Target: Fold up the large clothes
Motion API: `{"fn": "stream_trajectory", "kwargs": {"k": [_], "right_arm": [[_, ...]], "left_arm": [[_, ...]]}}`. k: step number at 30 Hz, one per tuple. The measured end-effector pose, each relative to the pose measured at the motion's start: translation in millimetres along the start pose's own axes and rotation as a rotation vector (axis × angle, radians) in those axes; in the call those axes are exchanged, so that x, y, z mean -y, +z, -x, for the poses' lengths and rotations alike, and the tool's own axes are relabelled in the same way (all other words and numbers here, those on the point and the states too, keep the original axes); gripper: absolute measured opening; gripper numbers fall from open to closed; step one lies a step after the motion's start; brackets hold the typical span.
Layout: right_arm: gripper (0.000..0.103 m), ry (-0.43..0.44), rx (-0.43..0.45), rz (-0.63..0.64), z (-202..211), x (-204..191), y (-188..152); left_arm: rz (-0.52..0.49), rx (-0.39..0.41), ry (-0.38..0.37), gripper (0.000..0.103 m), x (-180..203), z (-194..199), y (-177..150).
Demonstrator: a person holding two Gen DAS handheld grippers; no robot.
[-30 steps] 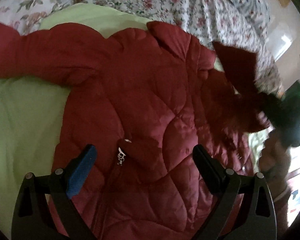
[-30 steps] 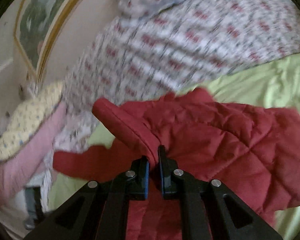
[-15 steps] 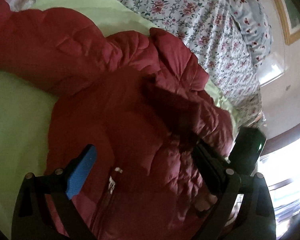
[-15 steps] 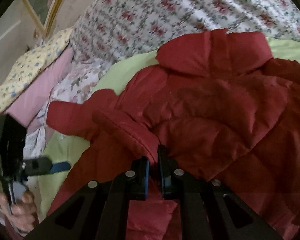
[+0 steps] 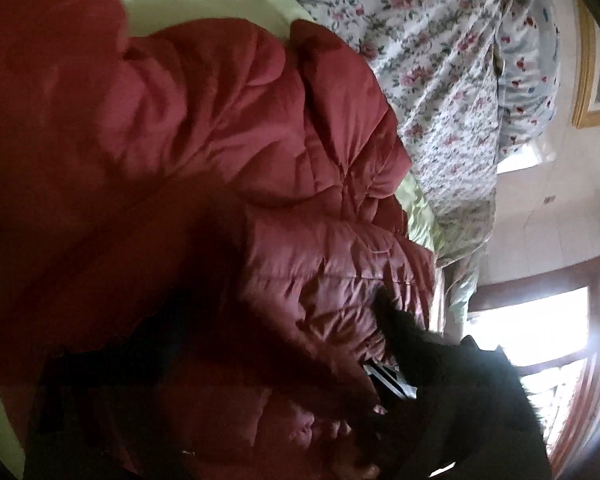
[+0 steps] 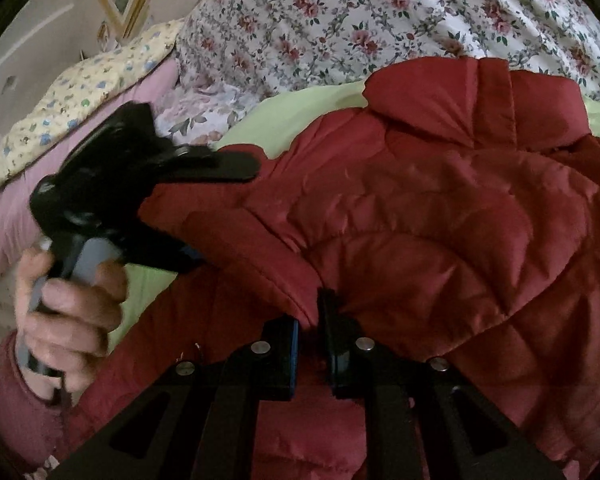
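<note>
A quilted red puffer jacket (image 6: 440,208) lies on a light green sheet (image 6: 284,116); it fills the left wrist view (image 5: 188,168) too. My right gripper (image 6: 308,316) is shut on the jacket's sleeve cuff and holds the sleeve folded across the jacket's front. My left gripper (image 6: 204,216) shows in the right wrist view, hand-held at the left, its fingers apart, one above and one below the jacket's far sleeve edge. In its own view the left fingers are dark blurs low over the fabric, and the right gripper's black body (image 5: 460,400) sits at the bottom right.
A floral quilt (image 6: 360,20) is heaped beyond the jacket. A pink blanket (image 6: 12,216) and a yellow flowered pillow (image 6: 80,96) lie at the left. A framed picture (image 5: 596,64) hangs on the wall, and a bright window (image 5: 540,320) is at the right.
My right gripper has carried the sleeve cuff across the jacket toward the left side. My left gripper has moved down close onto the jacket; its view is now blurred and dark.
</note>
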State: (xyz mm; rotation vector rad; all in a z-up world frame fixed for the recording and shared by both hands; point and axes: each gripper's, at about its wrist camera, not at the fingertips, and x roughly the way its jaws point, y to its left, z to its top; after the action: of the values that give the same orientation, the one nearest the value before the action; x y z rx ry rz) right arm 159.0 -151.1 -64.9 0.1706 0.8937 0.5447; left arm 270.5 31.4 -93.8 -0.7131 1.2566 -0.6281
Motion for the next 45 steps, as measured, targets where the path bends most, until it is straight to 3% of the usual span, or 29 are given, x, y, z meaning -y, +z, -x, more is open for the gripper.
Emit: {"fn": "stream_trajectory", "kwargs": {"k": [2,4,7,12,14,15,17,22,24,26,29,32,36,39,45], "right_arm": [[0.015,-0.008,-0.011,-0.011,3,1,-1],[0.017,-0.014,-0.011,-0.026,10,4,-4],[0.028,0.002,-0.022,-0.071,26,10,-14],[0.032,-0.055,0.050,-0.105,73,26,-22],[0.033,-0.133,0.117,-0.141,99,43,-19],[0.036,-0.126,0.180,-0.123,106,49,-17],[0.046,-0.250,0.215,-0.153,118,69,-8],[0.046,-0.362,0.154,-0.185,93,106,7],[0.046,-0.378,0.085,-0.189,69,116,6],[0.046,-0.415,0.070,-0.164,62,118,2],[0.047,-0.437,0.063,-0.161,57,117,5],[0.048,-0.444,0.063,-0.167,54,118,7],[0.048,-0.461,0.061,-0.158,53,115,2],[0.047,-0.461,0.053,-0.163,58,113,2],[0.048,-0.438,0.101,-0.123,77,89,10]], "left_arm": [[-0.016,-0.004,0.037,0.028,0,-2,1],[-0.036,0.003,0.032,0.023,0,-1,0],[-0.086,0.040,0.078,0.017,1,8,-3],[-0.222,0.154,0.258,0.017,11,33,-3],[-0.274,0.183,0.316,0.017,15,41,-4],[-0.289,0.187,0.328,0.017,16,42,-4],[-0.314,0.187,0.351,0.017,17,40,-3],[-0.374,0.214,0.436,0.021,22,31,-8],[-0.380,0.261,0.494,0.034,27,40,-15],[-0.390,0.326,0.528,0.034,35,54,-27],[-0.411,0.396,0.473,0.034,52,77,-47],[-0.440,0.346,0.417,0.034,66,66,-57],[-0.474,0.256,0.505,0.034,62,17,-60],[-0.439,0.196,0.583,0.035,41,-11,-52],[-0.409,0.197,0.532,0.035,26,-8,-47]]}}
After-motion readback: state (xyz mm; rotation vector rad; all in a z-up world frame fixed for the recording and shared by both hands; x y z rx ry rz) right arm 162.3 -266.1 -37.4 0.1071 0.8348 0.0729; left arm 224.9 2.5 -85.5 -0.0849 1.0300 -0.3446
